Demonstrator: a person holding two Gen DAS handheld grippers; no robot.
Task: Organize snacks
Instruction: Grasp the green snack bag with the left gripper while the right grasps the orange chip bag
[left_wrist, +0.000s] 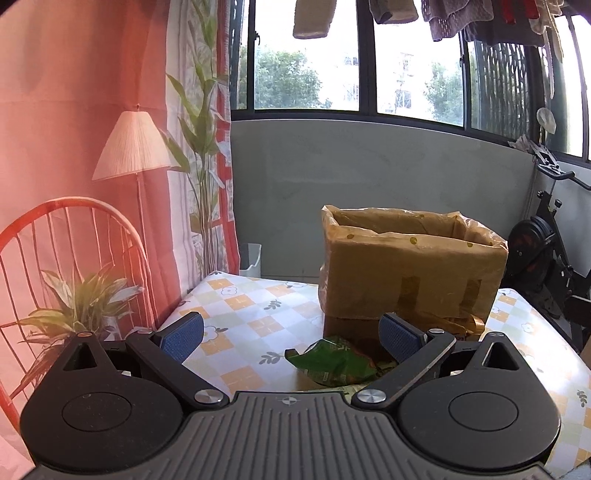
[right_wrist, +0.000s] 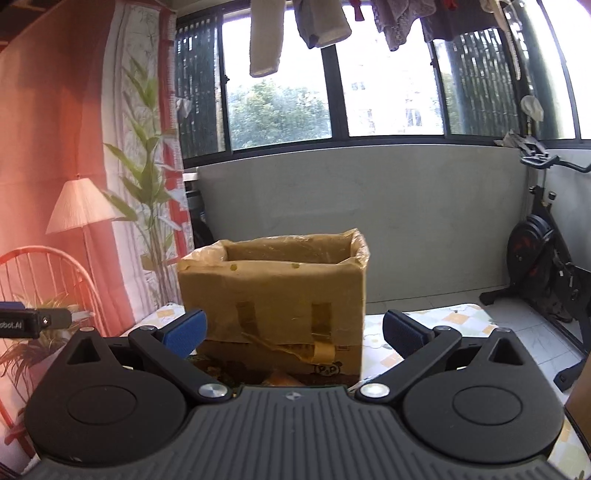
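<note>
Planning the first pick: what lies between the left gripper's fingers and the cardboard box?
In the left wrist view, a crumpled green snack bag lies on the tablecloth between the open left gripper and the cardboard box.

Little can be read here. In the right wrist view, a dark device (right_wrist: 18, 324) at the left edge, left of the cardboard box (right_wrist: 273, 295), carries white lettering cut off by the frame; the visible part reads "obot.AI". Low on the front of that box, near its bottom right corner, a small drawn mark (right_wrist: 327, 368) looks like a panda face, with letters too small to read. In the left wrist view, the green snack bag (left_wrist: 334, 363) in front of the box bears print that is too blurred to read.
</note>
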